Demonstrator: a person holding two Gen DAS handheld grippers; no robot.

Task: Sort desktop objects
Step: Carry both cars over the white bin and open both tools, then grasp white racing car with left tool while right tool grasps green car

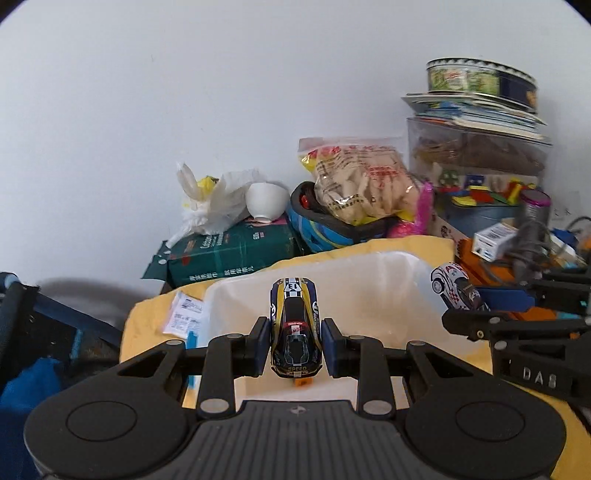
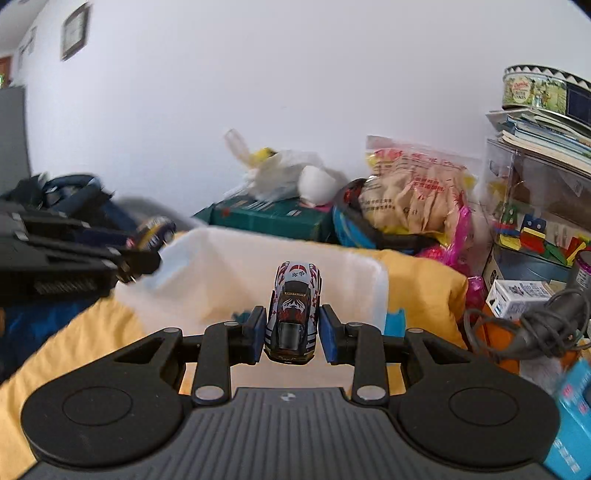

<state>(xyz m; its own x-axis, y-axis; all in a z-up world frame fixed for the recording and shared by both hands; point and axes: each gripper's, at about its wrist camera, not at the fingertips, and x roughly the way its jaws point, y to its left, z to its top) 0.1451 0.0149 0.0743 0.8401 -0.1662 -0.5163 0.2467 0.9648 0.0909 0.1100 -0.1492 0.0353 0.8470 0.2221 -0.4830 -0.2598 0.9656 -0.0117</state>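
Left tongs (image 1: 294, 341) pinching blue-yellow toy car (image 1: 294, 328); right tongs (image 2: 291, 334) pinching white-red toy car (image 2: 294, 310); both above translucent bin (image 1: 369, 295).

The white bin (image 1: 369, 295) on the yellow cloth (image 1: 424, 243) is open on top, with free air above it. Behind it, a green box (image 1: 229, 254), a white bowl (image 1: 266, 201), a blue helmet (image 1: 332, 229) and a snack bag (image 1: 362, 181) wall off the far side. To the right, a clear case (image 2: 535, 192), stacked books (image 2: 546, 133) and tangled cables (image 2: 535, 328) block passage.

Plain white wall (image 1: 258, 92), framed pic (image 2: 75, 31)
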